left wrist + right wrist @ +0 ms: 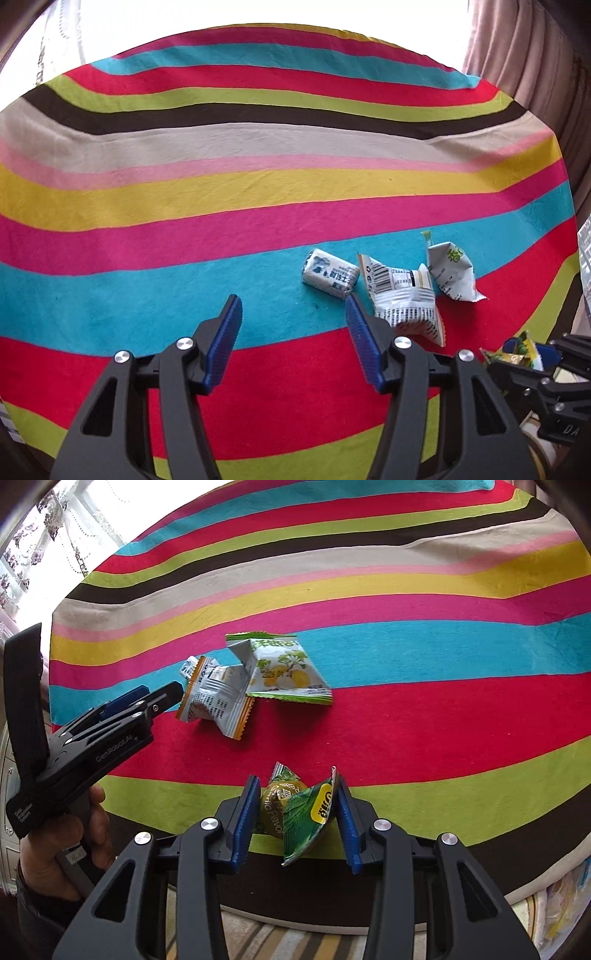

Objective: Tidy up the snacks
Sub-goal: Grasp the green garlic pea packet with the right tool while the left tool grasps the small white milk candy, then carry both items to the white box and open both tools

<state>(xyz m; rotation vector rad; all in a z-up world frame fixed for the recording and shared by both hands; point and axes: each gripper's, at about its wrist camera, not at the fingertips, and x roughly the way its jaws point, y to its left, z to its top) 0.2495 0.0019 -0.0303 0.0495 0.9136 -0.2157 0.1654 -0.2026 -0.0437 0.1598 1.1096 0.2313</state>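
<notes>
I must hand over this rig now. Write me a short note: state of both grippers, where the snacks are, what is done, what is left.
Right gripper: shut on a green snack packet, held above the near edge of the striped cloth.
Left gripper: open, empty, beside the loose packets.
On the cloth: an orange-edged packet, a green-edged packet touching it, and a small white-and-blue packet next to them.
Done: one packet picked up.
Left: place it, then collect the other three. No container is clearly in view.
</notes>
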